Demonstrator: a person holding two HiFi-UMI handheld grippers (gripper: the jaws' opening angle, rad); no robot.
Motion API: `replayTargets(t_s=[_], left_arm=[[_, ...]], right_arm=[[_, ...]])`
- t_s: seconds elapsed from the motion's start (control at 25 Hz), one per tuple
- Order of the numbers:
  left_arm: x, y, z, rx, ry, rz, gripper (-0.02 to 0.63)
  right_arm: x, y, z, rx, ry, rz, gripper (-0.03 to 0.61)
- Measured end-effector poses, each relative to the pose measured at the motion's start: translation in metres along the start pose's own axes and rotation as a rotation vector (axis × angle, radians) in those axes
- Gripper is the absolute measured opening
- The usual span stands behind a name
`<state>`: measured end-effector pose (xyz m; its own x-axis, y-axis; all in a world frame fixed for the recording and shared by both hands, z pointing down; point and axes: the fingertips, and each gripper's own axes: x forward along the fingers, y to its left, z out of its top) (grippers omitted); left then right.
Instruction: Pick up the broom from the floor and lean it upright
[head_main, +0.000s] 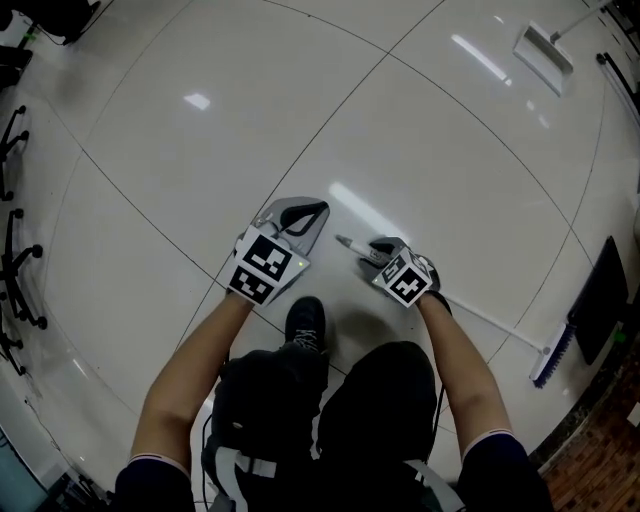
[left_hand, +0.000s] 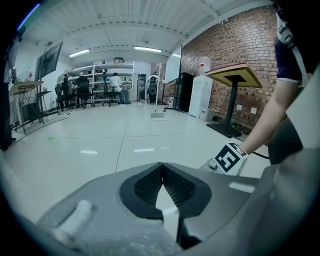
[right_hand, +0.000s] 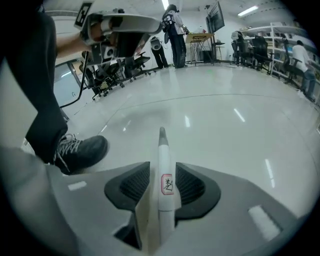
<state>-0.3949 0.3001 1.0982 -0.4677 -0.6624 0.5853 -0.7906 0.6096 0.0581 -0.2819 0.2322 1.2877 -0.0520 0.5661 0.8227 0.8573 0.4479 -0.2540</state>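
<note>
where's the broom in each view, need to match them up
Head view: broom runs from centre to lower right, its head near the right edge.
Left gripper view: cannot make it out.
Right gripper view: handle at bottom centre, between the jaws, tip pointing up.
Shared landmark: black shoe, left of the handle's tip in both.

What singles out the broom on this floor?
Start at the brick edge, head view's lower right. The broom lies on the white tiles beside it, its thin handle ending between the jaws of the right tool. Only it has blue bristles, unlike the white flat head top right.
</note>
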Motion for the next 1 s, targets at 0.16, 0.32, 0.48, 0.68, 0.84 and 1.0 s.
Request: replayTargets(t_s=[0.16, 0.32, 0.48, 0.68, 0.84, 1.0], left_arm=[[0.0, 0.0, -0.006, 0.005, 0.009, 0.009, 0.0], [0.002, -0.001, -0.009, -0.003, 0.01, 0.004, 0.0], [0.003, -0.005, -0.008, 0.0, 0.011, -0.013, 0.0], [-0.003, 0.004, 0.01, 0.017, 0.01, -0.013, 0.0], [-0.026, 0.013, 0.066, 0.029, -0.035, -0.007, 0.0], [-0.066, 0.02, 0.15, 0.043, -0.089, -0.006, 0.0]], right_arm=[[0.015, -0.004, -0.014, -0.029, 0.048, -0.052, 0.172], [0.017, -0.008, -0.011, -0.064, 0.066, -0.069, 0.099], [0.002, -0.009, 0.001, -0.077, 0.045, -0.072, 0.097], [-0.05, -0.021, 0.051, -0.061, -0.079, -0.114, 0.097], [-0.14, -0.032, 0.113, -0.047, -0.218, -0.193, 0.097], [-0.256, -0.03, 0.18, -0.057, -0.328, -0.286, 0.095]])
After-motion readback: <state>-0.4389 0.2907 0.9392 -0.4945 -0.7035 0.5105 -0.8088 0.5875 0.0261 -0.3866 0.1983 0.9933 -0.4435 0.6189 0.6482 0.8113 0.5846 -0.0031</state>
